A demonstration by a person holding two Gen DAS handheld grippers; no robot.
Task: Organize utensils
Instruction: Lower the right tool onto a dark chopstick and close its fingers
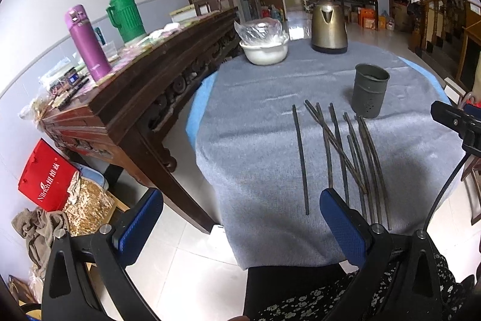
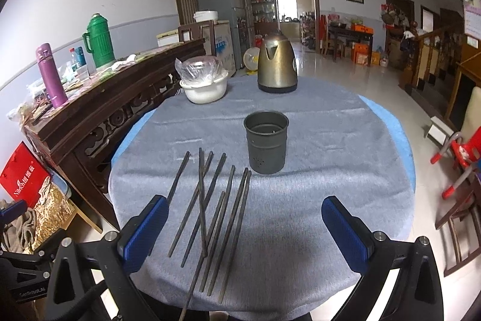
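Dark chopsticks (image 2: 210,218): loose sticks lying flat on the grey cloth (image 2: 315,185) of the round table; long axes run roughly from the near edge toward the far side, fanned a little; one stick crosses diagonally over its neighbours; one lies apart on the left (image 1: 301,158); near ends reach the table's front edge
Holder (image 2: 266,142): dark metal cylinder, upright, mouth open upward, small holes punched low in its wall; stands just beyond the far tips of the chopsticks, to their right; no stick stands in it, and its floor cannot be made out
Bowl (image 2: 204,87): white, at the far left of the table; a clear plastic bag sits in it
Kettle (image 2: 277,68): brass-coloured, upright beyond the holder, spout facing the camera
Sideboard (image 1: 144,92): dark carved wood left of the table; purple flask (image 1: 87,42) and green thermos (image 1: 126,14) stand on it
Writing: red bag (image 1: 45,176) on the floor reads "Nilrich" plus characters too small to read
Left gripper (image 1: 240,226): blue-padded fingers spread apart, nothing between them; poised at the near table edge, left of most sticks
Right gripper (image 2: 245,233): fingers spread apart, holding nothing; above the near ends of the chopsticks
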